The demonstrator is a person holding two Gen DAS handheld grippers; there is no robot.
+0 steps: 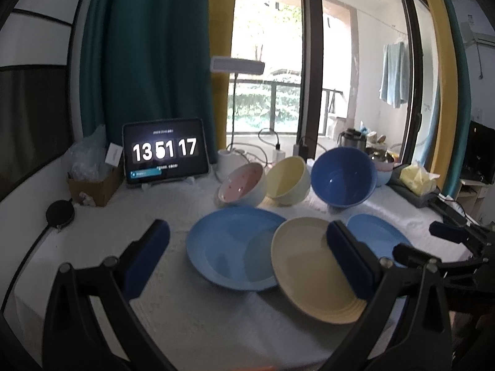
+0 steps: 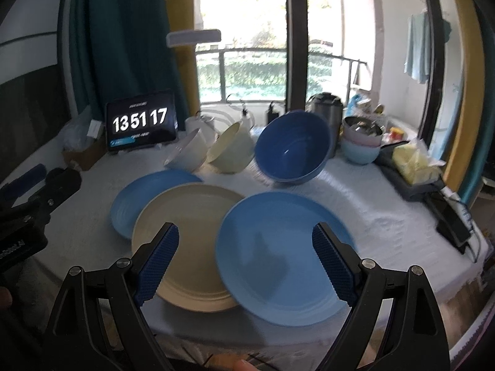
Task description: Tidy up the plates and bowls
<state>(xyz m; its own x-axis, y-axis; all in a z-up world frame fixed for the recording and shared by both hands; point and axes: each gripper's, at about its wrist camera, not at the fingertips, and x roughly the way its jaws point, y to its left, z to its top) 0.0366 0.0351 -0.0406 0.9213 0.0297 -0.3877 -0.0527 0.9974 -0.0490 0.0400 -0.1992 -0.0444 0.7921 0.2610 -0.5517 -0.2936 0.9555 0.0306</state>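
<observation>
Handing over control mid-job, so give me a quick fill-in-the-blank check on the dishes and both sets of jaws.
1. The number of plates lying on the white tablecloth is ____.
2. The cream plate lies between two plates coloured ____.
3. The jaws of the left gripper and right gripper are both ____.
4. The tablet reads 13 51 ____.

Missing words: three; blue; open; 17

A white cloth (image 2: 355, 204) covers the table. At the far left a tablet (image 1: 165, 151) stands propped, its screen reading 13 51 17, with a cardboard box (image 1: 94, 187) of clear plastic just left of it. A round black disc (image 1: 60, 212) lies nearer on the left. Behind, a teal curtain (image 1: 145, 49) hangs beside a yellow one. Far right sit a steel kettle (image 2: 328, 108) and a yellow packet (image 2: 413, 160) on a dark tray.
</observation>
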